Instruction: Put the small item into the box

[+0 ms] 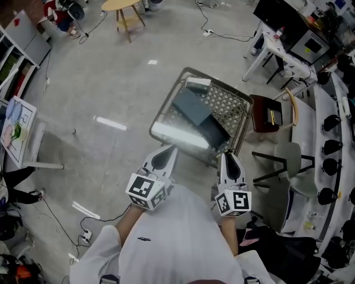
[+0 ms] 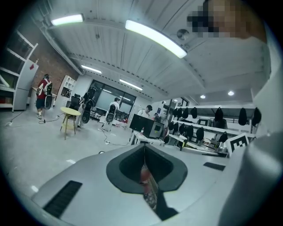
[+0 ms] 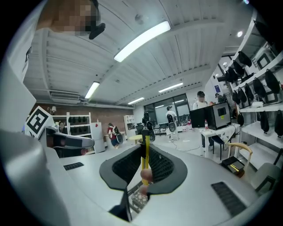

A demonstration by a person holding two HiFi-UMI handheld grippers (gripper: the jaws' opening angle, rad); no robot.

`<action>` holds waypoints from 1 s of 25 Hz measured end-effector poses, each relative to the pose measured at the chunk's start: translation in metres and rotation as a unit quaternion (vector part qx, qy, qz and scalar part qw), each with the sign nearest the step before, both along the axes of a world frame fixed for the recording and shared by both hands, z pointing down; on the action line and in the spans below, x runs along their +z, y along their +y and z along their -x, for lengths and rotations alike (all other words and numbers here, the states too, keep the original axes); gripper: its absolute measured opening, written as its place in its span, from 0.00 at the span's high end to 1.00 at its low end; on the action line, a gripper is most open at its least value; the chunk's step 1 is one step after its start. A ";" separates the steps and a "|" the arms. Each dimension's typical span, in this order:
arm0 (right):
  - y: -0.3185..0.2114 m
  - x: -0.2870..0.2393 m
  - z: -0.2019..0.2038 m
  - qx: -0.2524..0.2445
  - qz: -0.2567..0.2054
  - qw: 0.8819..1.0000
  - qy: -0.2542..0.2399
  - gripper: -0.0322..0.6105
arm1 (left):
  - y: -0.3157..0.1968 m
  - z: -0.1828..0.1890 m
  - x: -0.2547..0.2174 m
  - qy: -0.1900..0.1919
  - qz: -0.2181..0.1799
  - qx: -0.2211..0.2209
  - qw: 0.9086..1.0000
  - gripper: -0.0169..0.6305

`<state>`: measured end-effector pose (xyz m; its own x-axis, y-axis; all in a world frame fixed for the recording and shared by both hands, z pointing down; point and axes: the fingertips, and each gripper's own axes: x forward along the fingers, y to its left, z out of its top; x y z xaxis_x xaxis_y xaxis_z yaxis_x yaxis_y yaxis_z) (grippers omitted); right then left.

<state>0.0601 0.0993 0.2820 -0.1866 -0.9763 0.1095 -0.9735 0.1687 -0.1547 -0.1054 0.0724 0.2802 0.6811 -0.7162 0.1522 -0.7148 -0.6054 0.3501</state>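
Both grippers are held close to the person's chest in the head view. My left gripper (image 1: 165, 154) is shut, and in the left gripper view a thin reddish printed packet (image 2: 148, 184) is pinched between its jaws (image 2: 144, 152). My right gripper (image 1: 228, 157) is also shut; in the right gripper view its jaws (image 3: 145, 152) clamp a slim yellow stick with a black top (image 3: 145, 155). Just ahead of both grippers stands a wire cart (image 1: 239, 108) holding dark boxes (image 1: 191, 105). Neither held item shows in the head view.
A white slab (image 1: 198, 83) lies at the cart's far end and glare covers its near edge. A chair (image 1: 291, 161) and a small table (image 1: 267, 113) stand right of the cart, with desks and shelves beyond. A stool (image 1: 126, 12) stands far back on the grey floor.
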 end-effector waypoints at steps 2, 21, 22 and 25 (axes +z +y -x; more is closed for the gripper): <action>-0.021 0.002 0.010 0.000 0.001 1.000 0.003 0.88 | -0.020 0.008 0.000 0.000 -0.001 0.004 1.000 0.97; -0.131 0.030 -0.018 -0.033 0.048 0.998 0.006 0.88 | -0.125 -0.024 0.006 -0.008 0.010 0.001 1.000 0.97; -0.137 0.030 -0.022 -0.036 0.048 0.998 0.007 0.88 | -0.128 -0.028 0.008 -0.010 0.011 -0.001 1.000 0.97; -0.146 0.036 -0.034 -0.047 0.052 0.997 0.010 0.88 | -0.132 -0.041 0.014 -0.017 0.017 -0.006 1.000 0.97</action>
